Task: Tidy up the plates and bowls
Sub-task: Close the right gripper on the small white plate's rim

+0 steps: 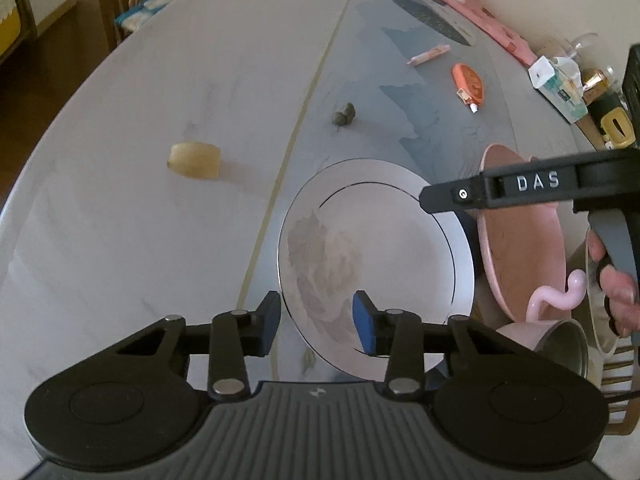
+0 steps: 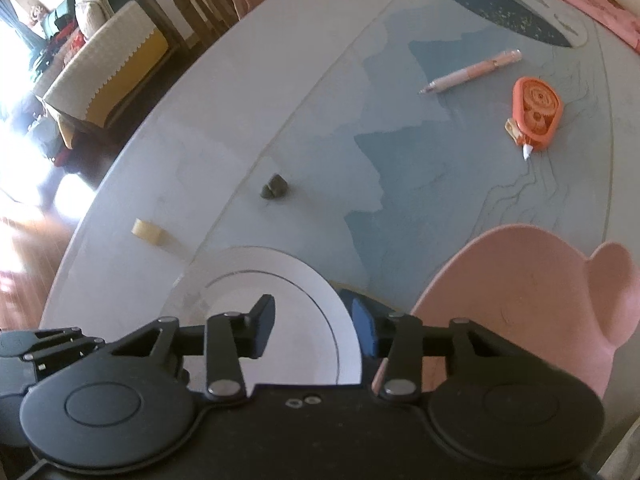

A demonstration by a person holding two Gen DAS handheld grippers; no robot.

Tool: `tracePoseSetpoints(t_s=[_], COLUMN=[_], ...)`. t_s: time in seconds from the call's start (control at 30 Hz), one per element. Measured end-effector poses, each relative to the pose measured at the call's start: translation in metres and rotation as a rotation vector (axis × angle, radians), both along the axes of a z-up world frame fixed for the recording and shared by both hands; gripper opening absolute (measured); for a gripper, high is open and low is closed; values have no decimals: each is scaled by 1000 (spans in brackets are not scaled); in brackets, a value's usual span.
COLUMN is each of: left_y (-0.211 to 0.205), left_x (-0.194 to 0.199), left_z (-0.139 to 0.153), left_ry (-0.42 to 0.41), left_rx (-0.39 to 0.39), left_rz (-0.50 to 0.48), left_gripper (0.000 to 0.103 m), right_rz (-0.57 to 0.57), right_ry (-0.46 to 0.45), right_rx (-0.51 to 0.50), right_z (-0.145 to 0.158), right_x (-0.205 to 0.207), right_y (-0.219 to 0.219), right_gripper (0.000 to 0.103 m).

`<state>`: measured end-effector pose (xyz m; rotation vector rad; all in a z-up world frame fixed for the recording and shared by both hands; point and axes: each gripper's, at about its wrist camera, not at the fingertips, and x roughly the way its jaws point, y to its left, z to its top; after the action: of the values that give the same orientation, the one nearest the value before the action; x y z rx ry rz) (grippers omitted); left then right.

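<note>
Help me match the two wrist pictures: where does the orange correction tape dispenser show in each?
Left wrist view: orange correction tape dispenser upper right, beyond the white plate.
Right wrist view: dispenser upper right, beyond the pink plate.
Shared landmark: pink pen just beyond it.

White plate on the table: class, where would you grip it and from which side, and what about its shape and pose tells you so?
Grip the thin rim. The white plate lies flat and shallow on the table, so only its edge fits between two fingers. The left gripper straddles the near-left rim and the right gripper the opposite edge; the pink plate crowds that side, so the left seems easier.
</note>
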<state>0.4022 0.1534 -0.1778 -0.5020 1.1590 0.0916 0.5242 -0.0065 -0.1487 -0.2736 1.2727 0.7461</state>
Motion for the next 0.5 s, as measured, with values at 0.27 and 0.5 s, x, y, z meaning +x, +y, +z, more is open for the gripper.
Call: tracePoseSetpoints(t_s=[0.27, 0.5], left_y=[6, 7], left_x=[-5, -12], left_z=[-6, -9], left_ry=[7, 2], left_rx=[-52, -65], left_rz=[38, 50], left_gripper=[30, 17], right_rz=[14, 25], right_ry=[24, 18], right_rx=[-20, -42], right_z=[-6, -11], right_x=[3, 0], right_y=[-5, -8], right_gripper=[38, 26])
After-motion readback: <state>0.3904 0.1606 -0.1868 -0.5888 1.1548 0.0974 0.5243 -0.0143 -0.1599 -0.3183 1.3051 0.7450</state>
